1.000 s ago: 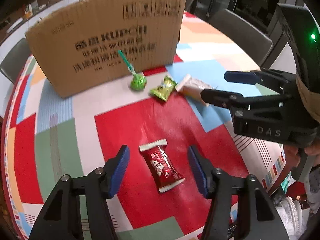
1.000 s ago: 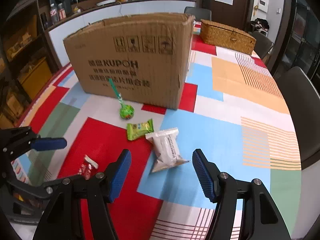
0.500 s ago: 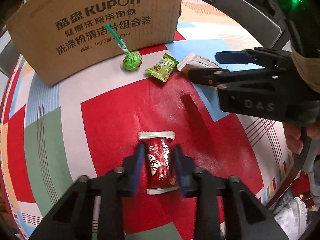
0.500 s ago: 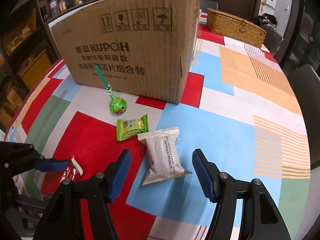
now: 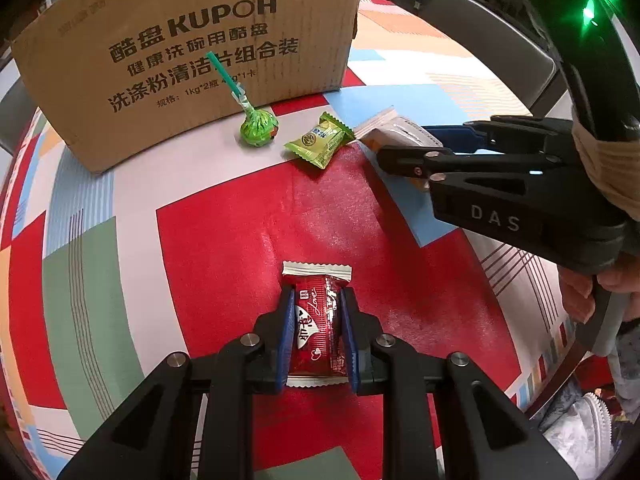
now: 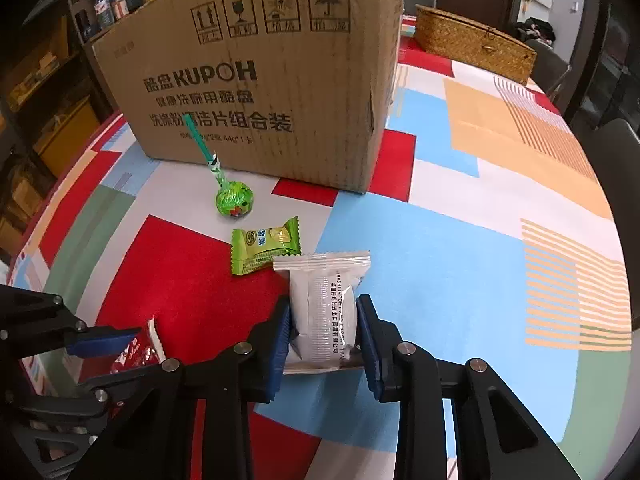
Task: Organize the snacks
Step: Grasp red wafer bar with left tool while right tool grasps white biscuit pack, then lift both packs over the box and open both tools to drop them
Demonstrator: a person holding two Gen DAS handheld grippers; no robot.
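Observation:
My left gripper (image 5: 318,320) is shut on a red snack packet (image 5: 318,328) lying on the patterned table; the packet also shows in the right wrist view (image 6: 134,354). My right gripper (image 6: 324,326) is shut on a white snack packet (image 6: 324,308), whose end shows in the left wrist view (image 5: 384,130). A green packet (image 6: 266,244) (image 5: 318,140) and a green lollipop (image 6: 234,200) (image 5: 258,126) lie before a large cardboard box (image 6: 260,80) (image 5: 192,52).
A woven basket (image 6: 474,42) stands at the far right of the table. Chairs (image 5: 492,44) stand around the table edge. The table edge (image 5: 532,376) runs close to the right of my left gripper. Shelves stand beyond the table on the left.
Both grippers moved forward and down. The left closed fully on the red packet. The right went from open to closed on the white packet.

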